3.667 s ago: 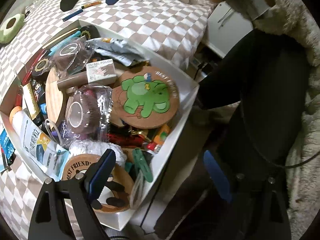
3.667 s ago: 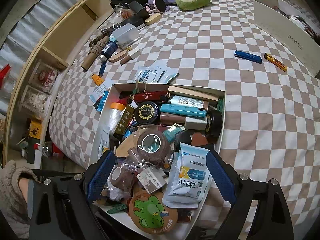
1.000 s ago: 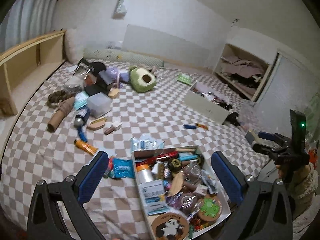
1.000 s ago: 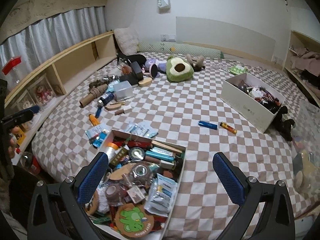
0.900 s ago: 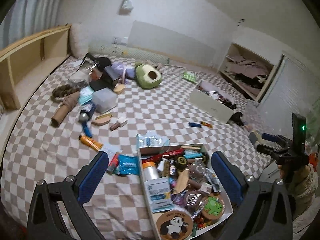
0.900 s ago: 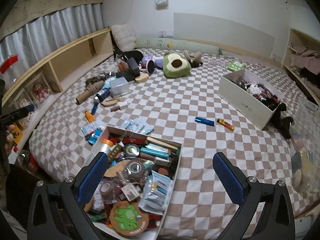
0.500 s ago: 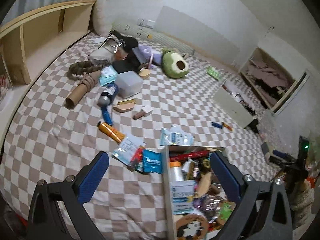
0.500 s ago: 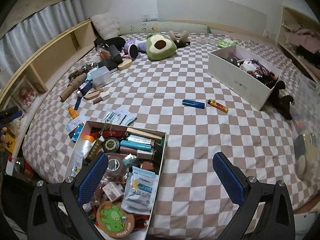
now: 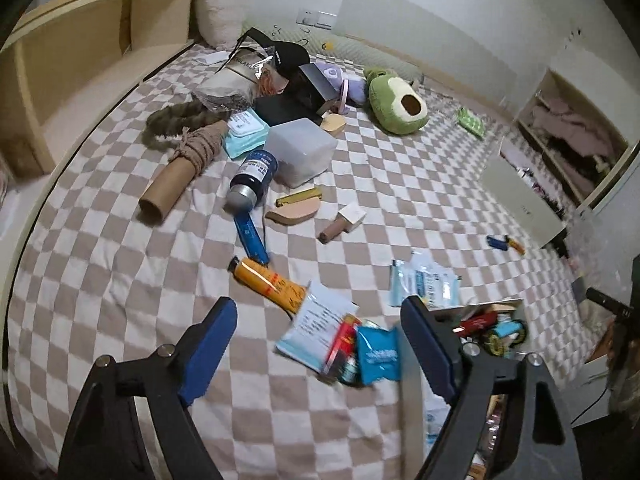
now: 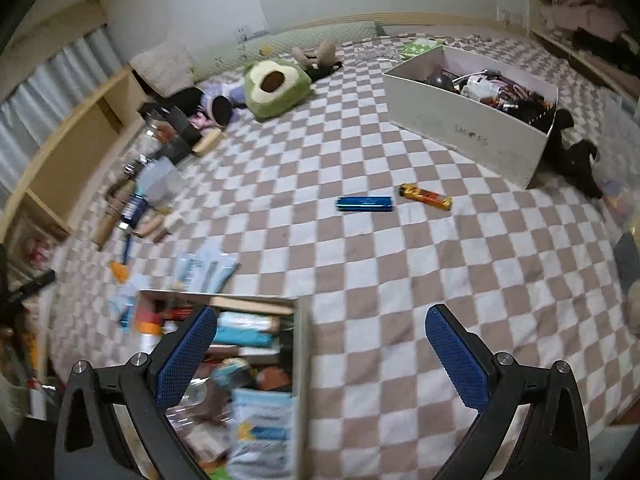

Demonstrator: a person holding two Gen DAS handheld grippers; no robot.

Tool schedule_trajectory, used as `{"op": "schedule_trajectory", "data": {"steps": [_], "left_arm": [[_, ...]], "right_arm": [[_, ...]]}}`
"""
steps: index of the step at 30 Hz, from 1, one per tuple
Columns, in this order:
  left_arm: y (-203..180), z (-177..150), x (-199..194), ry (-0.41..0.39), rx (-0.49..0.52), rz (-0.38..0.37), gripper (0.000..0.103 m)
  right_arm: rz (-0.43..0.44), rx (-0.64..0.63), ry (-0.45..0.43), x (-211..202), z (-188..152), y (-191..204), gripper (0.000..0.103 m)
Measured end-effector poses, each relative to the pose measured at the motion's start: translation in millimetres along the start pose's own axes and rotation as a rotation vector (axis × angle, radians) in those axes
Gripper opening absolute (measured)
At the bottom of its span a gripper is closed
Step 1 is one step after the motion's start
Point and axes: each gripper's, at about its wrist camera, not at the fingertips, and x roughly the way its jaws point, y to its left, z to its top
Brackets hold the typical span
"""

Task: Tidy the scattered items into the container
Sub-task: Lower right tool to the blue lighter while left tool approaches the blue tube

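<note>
Left wrist view, left claw empty, jaws closing, blue packet between them.

Below me the white container sits at the near edge of the checkered bed, already full of tubes, packets and small boxes. Just beside its left wall lie a white sachet, a blue packet and a red item between them, overlapping. An orange tube lies touching the sachet. Pale blue packets rest near the far wall. A blue lighter and a yellow one lie well apart, side by side.
</note>
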Motion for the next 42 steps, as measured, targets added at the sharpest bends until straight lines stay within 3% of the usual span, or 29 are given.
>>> {"op": "schedule_trajectory", "data": {"steps": [4, 10, 15, 22, 32, 42], "left_arm": [[2, 14, 26, -0.005, 0.049, 0.012, 0.083], [8, 40, 66, 0.002, 0.102, 0.106, 0.083], [18, 54, 102, 0.014, 0.109, 0.132, 0.083], [22, 56, 141, 0.051, 0.161, 0.152, 0.079], [29, 32, 172, 0.13, 0.178, 0.135, 0.074], [18, 5, 154, 0.211, 0.19, -0.036, 0.072]], "right_arm": [[-0.048, -0.048, 0.002, 20, 4, -3, 0.103], [-0.065, -0.036, -0.008, 46, 22, -15, 0.103], [-0.094, -0.009, -0.021, 71, 39, -28, 0.103], [-0.072, 0.08, 0.019, 104, 50, -51, 0.103], [-0.06, 0.066, 0.044, 138, 77, -59, 0.103], [-0.042, 0.084, 0.033, 151, 91, -67, 0.103]]}}
